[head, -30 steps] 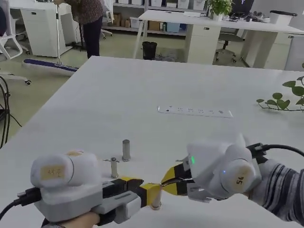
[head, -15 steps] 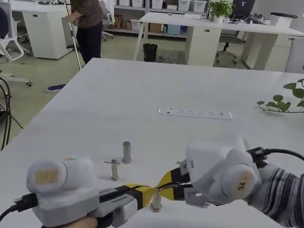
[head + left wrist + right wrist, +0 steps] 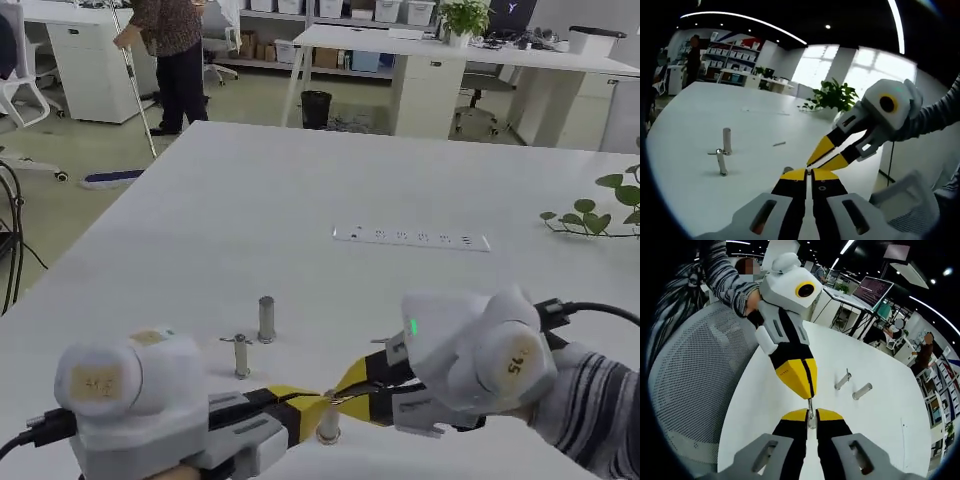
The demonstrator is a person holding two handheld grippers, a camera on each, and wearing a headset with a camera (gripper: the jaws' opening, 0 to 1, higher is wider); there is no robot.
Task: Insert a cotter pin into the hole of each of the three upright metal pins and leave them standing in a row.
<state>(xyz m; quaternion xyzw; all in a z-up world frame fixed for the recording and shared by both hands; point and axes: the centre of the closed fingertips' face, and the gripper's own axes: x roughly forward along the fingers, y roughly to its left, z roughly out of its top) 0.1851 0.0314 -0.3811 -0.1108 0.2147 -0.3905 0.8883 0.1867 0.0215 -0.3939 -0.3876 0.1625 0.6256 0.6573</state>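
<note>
In the lower middle of the head view, the left gripper (image 3: 303, 405) and the right gripper (image 3: 347, 388) meet tip to tip just above the nearest metal pin (image 3: 327, 430), which stands upright on the white table (image 3: 300, 200).

In the right gripper view, the right gripper's jaws are clamped on a thin cotter pin (image 3: 811, 412) at the bottom centre. The sliver runs up to the tip of the left gripper, which comes in from the top of that frame. The left gripper's jaws are pressed together - whether they pinch the far end of the cotter pin, I cannot tell.

Left of centre in the head view stand 2 more pins, both upright. The middle metal pin (image 3: 241, 358) has a second cotter pin (image 3: 714, 152) through its top, and the far metal pin (image 3: 266, 318) just beyond it is bare.

A spare cotter pin (image 3: 779, 144) lies flat on the table near the centre of the left gripper view. A power strip (image 3: 410, 237) lies across the middle of the head view.
</note>
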